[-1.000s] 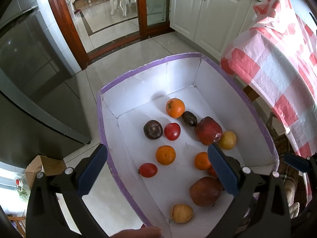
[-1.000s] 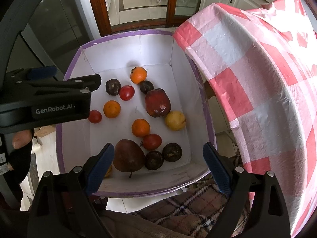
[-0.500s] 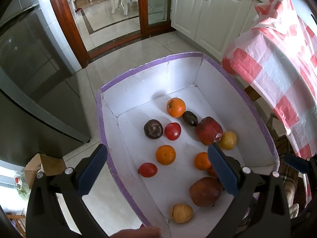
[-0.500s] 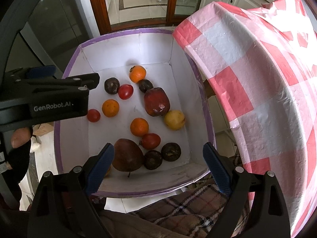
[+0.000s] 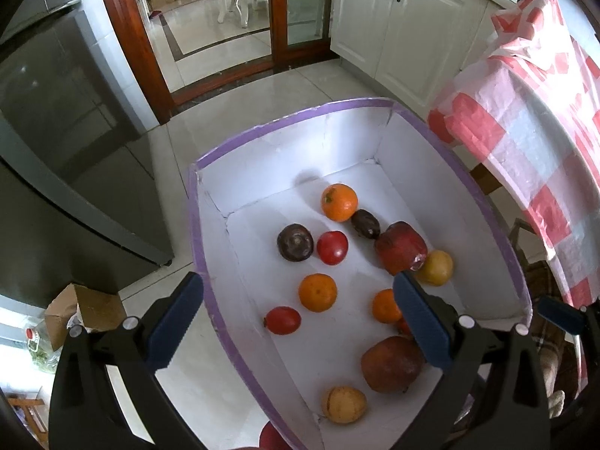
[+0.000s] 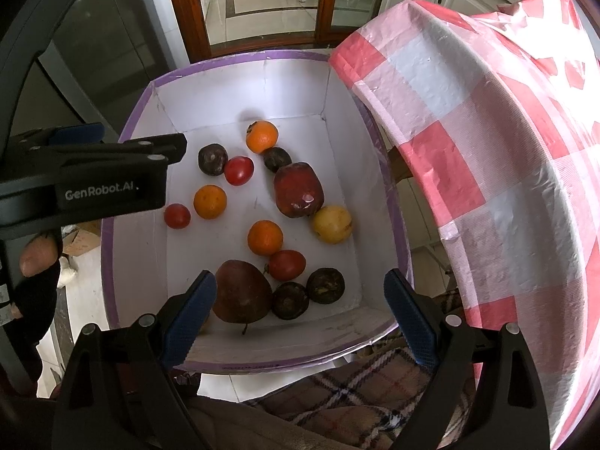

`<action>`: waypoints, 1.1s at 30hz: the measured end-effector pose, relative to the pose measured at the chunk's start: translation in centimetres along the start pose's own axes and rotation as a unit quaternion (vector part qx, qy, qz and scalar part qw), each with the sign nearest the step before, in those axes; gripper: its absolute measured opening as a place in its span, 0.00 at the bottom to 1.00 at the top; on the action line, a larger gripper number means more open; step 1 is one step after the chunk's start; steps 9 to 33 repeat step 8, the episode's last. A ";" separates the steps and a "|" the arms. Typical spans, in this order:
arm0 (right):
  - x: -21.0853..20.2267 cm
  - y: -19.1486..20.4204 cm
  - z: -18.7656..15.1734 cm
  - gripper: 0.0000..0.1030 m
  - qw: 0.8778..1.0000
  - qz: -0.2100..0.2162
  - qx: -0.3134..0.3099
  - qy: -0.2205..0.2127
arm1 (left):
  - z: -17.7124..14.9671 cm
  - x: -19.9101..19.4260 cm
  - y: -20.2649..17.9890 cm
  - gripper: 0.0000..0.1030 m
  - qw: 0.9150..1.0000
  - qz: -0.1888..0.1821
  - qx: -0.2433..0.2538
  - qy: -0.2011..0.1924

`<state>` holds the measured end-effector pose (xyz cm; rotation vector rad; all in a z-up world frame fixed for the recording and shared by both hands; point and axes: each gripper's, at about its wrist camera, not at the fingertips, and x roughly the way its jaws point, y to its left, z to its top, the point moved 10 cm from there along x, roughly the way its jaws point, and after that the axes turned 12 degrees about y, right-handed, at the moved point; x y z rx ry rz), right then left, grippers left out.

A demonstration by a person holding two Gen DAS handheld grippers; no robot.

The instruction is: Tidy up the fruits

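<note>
A white box with a purple rim point(image 5: 300, 112) point(image 6: 240, 58) holds several loose fruits: oranges point(image 5: 339, 202) point(image 6: 262, 136), red tomatoes point(image 5: 332, 247) point(image 6: 239, 170), dark passion fruits point(image 5: 295, 242) point(image 6: 212, 159), a red pomegranate point(image 5: 400, 247) point(image 6: 298, 195), a yellow fruit point(image 5: 435, 267) point(image 6: 332, 224) and a brown-red pear-like fruit point(image 5: 392, 363) point(image 6: 242, 296). My left gripper point(image 5: 300, 322) is open and empty above the box's near left side. My right gripper point(image 6: 300, 318) is open and empty above the box's near edge. The left gripper's body shows in the right wrist view point(image 6: 93, 180).
A table with a red-and-white checked cloth point(image 5: 525, 112) point(image 6: 487, 150) stands right of the box. A dark fridge point(image 5: 56, 150) is on the left, white cabinets point(image 5: 405, 18) behind. A cardboard box point(image 5: 82, 307) lies on the tiled floor. A plaid cloth point(image 6: 356, 386) lies below.
Both grippers stay open and nearly still. The view of the box shifts only slightly.
</note>
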<state>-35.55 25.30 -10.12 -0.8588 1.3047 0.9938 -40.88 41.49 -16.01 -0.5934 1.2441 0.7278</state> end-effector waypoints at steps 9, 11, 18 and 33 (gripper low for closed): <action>0.0 0.1 0.0 0.85 1.000 0.000 0.000 0.001 | 0.1 0.5 0.2 0.98 1.000 -0.008 -0.005 0.010; 0.0 0.1 0.0 0.85 1.000 0.000 0.000 0.001 | 0.1 0.5 0.2 0.98 1.000 -0.008 -0.005 0.010; 0.0 0.1 0.0 0.85 1.000 0.000 0.000 0.001 | 0.1 0.5 0.2 0.98 1.000 -0.008 -0.005 0.010; 0.0 0.1 0.0 0.85 1.000 0.000 0.000 0.001 | 0.1 0.5 0.2 0.98 1.000 -0.008 -0.005 0.010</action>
